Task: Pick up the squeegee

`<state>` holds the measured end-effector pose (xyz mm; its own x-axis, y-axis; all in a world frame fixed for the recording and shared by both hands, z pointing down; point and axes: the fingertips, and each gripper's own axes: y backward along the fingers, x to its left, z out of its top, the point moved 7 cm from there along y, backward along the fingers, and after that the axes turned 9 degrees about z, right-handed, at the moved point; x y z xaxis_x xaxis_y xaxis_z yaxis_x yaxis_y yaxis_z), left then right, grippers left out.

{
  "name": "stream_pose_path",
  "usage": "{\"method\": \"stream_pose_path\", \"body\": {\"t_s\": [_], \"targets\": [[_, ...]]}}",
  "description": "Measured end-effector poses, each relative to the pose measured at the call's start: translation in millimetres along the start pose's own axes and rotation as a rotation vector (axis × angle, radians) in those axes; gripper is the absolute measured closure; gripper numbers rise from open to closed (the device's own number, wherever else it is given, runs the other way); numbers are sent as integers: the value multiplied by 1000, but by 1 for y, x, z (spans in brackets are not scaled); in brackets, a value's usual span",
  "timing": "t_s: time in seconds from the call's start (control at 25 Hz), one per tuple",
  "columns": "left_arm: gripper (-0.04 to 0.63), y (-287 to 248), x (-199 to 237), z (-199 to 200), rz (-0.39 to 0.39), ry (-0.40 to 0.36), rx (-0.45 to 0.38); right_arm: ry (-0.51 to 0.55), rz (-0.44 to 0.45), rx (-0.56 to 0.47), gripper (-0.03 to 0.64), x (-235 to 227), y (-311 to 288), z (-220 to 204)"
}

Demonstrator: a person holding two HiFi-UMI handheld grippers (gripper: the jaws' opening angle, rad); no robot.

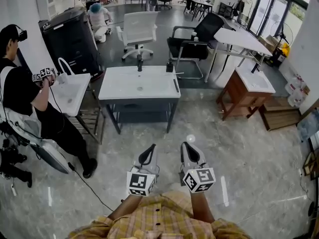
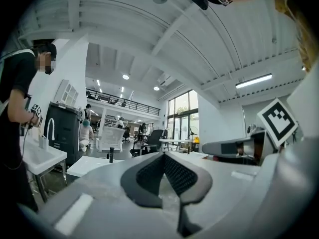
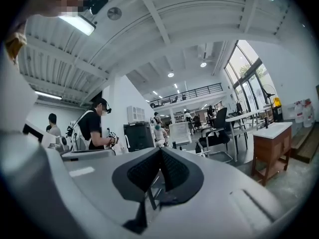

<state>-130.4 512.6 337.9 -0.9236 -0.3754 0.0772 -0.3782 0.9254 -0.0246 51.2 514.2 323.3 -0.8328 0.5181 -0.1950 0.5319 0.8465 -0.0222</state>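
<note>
Left gripper (image 1: 151, 148): fingers clenched together, nothing between them.
Right gripper (image 1: 185, 146): fingers clenched together, empty, just beside the left.
Squeegee (image 1: 176, 85): lies along the 3 o'clock edge of the white desk (image 1: 124, 86), well apart from both grippers, at their 12 o'clock.

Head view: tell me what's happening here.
A person holds two grippers level out front, the left gripper and the right gripper both shut and empty. They are well short of the white sink counter, where a slim dark tool, possibly the squeegee, lies untouched near the right edge. At the left, another person in black works at a second sink.
</note>
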Motion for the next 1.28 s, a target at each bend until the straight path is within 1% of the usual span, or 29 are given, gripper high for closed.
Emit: {"method": "stream_pose_path", "body": {"t_s": [0.36,0.6,0.72,1.0,1.12,1.28], "targets": [[594,-9,26,2,-19,7,-3,-2,-22,5,617,5,-26,0],[594,-33,35,-4,-18,16,3,-4,-24,13,617,-10,-45,-6],[594,-52,40,-8,-24,5,27,-26,-37,30,617,-26,-60,-12],[594,-130,61,-13,-30,1,67,-49,-54,56,617,-78,-122,-11],[594,-174,68,-21,-24,4,83,-63,-52,71,617,-110,-153,-14],[594,-238,72,-18,-12,5,94,-68,-37,82,617,-159,-197,-2]]}}
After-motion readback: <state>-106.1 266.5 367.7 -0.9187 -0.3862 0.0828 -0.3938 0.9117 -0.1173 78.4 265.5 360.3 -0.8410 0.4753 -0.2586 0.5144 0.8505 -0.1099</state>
